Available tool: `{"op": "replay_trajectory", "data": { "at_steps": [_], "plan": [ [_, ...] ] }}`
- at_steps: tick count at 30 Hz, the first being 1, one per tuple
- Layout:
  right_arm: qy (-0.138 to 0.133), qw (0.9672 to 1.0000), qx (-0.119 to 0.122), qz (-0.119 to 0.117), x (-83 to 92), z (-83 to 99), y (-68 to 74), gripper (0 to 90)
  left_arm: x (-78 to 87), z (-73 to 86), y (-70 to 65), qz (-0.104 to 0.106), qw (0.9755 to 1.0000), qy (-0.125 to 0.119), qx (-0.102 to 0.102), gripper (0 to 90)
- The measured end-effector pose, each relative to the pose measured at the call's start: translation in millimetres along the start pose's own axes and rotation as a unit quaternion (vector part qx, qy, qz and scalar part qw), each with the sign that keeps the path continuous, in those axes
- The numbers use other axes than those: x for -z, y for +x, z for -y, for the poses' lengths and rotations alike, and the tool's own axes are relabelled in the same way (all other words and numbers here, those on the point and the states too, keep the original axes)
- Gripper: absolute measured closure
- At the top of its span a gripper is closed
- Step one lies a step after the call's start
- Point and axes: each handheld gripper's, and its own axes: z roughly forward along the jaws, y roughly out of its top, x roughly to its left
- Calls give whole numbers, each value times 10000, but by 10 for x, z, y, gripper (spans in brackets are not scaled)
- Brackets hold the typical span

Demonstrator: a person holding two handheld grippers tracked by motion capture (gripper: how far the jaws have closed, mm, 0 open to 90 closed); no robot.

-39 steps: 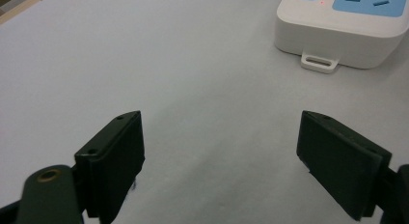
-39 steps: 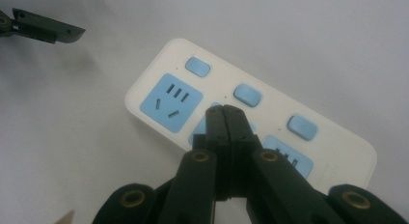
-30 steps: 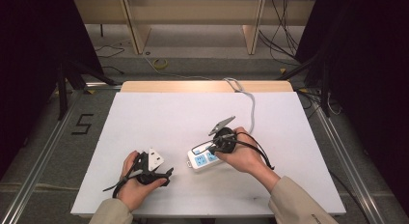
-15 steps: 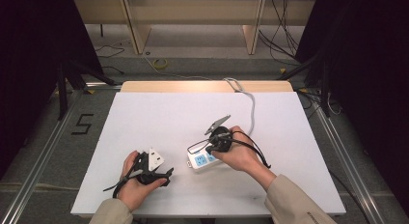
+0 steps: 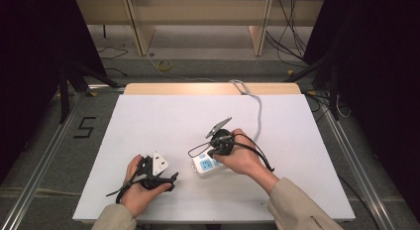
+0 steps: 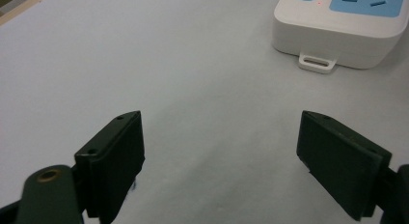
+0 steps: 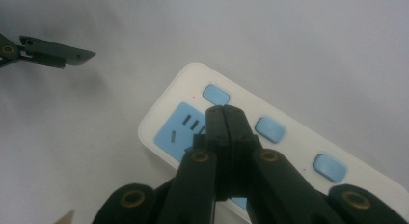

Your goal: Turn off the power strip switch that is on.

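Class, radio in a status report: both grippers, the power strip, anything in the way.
Left gripper open, nothing between its fingers. Right gripper shut, tips over the power strip by its end switch. Table around the strip bare.

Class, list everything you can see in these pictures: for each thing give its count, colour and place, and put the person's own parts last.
Power strip: one, white with blue sockets and buttons, near middle of the table, under the right gripper.
Power strip cable: one, grey-white, runs to the far edge.
Table: one, white top, wooden far edge.
Floor marking "5": one, black, left of table.
Left gripper: one, black, jaws open, over bare table.
Right gripper: one, black, jaws shut, tips over the strip.
Hands: two, near edge.
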Motion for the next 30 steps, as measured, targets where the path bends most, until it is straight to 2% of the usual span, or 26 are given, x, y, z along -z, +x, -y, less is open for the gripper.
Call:
{"op": "replay_trajectory", "data": {
  "at_steps": [30],
  "plan": [
    [122,9999,-44,-48,-99,-133,-5,900,-6,-4,-6,13,10000,-23,21,168]
  ]
}}
